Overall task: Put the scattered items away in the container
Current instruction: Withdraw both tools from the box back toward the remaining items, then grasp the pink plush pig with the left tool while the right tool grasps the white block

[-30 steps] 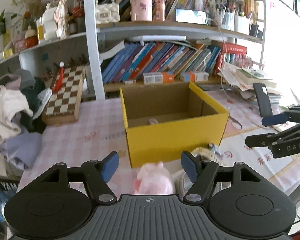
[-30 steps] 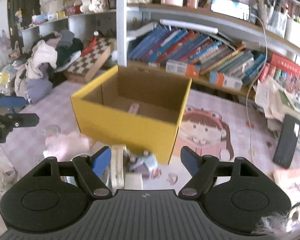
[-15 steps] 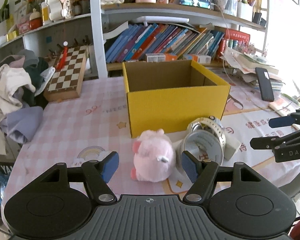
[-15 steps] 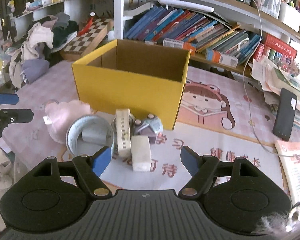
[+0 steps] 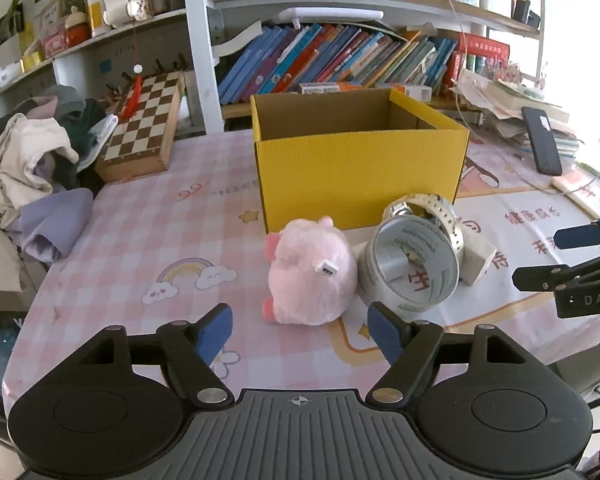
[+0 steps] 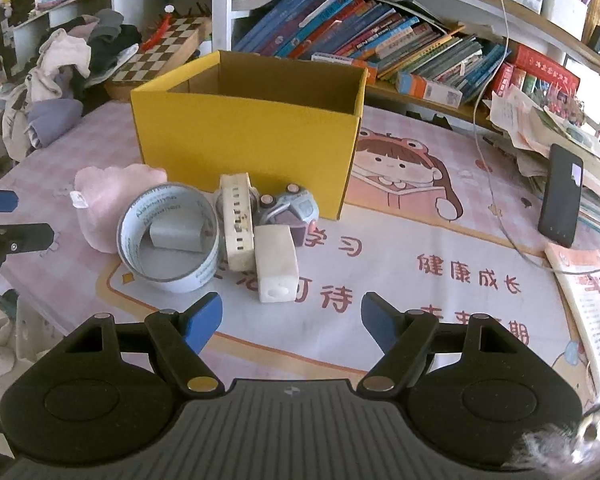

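Before the yellow box (image 5: 360,168), both grippers, left gripper (image 5: 300,330) and right gripper (image 6: 292,318), are drawn back, wide open and empty, so the pink plush (image 5: 310,276) is fully exposed for grasping.

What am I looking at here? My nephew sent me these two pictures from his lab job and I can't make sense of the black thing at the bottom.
That black thing is a handheld claw with two blue-tipped fingers. A person holds one in each hand, and a wide-angle camera on each looks forward along the fingers. One picture comes from the left claw, the other from the right claw. Each claw also shows at the edge of the other's picture.

Both claws are open and hold nothing.

On the table with the pink checked cloth stands an open yellow box. In front of it lie a pink plush toy, a roll of tape, a watch with a cream strap, a small toy car and a white block. These are meant to go into the box.
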The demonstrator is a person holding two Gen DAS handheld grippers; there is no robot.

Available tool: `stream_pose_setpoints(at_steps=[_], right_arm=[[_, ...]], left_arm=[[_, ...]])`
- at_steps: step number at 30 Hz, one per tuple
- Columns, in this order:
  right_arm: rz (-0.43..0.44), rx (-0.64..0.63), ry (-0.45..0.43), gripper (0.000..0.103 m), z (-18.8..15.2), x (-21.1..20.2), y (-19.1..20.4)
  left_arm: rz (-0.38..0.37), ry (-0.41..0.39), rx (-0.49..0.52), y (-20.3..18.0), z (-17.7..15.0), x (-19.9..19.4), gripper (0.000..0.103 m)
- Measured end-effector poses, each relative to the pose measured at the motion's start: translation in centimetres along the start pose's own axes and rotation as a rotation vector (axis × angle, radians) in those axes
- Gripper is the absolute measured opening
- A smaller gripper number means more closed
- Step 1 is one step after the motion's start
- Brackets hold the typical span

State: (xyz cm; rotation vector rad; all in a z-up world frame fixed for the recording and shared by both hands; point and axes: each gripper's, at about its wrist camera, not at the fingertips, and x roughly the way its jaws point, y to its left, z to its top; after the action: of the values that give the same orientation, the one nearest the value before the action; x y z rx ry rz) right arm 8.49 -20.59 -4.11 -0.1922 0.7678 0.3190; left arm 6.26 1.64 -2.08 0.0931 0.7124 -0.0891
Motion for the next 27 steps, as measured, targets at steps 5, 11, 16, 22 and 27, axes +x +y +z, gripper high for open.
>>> stream_pose_setpoints(at_steps=[5, 11, 16, 22, 27], right_arm=[[-0.002, 0.002, 0.015, 0.075, -0.5, 0.7, 0.2], [-0.002, -0.005, 0.029, 0.075, -0.7, 1.4, 0.5], [0.0, -0.026, 0.022, 0.073, -0.8, 1.8, 0.7], [0.014, -0.018, 0.029, 0.068, -0.5, 2.7, 0.1], [0.03, -0.002, 0.044, 0.066, 0.1, 3.8, -0.4]], left_arm=[[-0.001, 0.021, 0.002, -0.2, -0.4, 0.8, 0.077], [-0.003, 0.033, 0.003, -0.4, -0.5, 1.5, 0.077], [-0.002, 0.034, 0.014, -0.7, -0.5, 2.1, 0.076], [0.008, 0.035, 0.022, -0.7, -0.2, 2.9, 0.076], [0.018, 0.054, 0.014, -0.4, 0.0, 3.9, 0.076]])
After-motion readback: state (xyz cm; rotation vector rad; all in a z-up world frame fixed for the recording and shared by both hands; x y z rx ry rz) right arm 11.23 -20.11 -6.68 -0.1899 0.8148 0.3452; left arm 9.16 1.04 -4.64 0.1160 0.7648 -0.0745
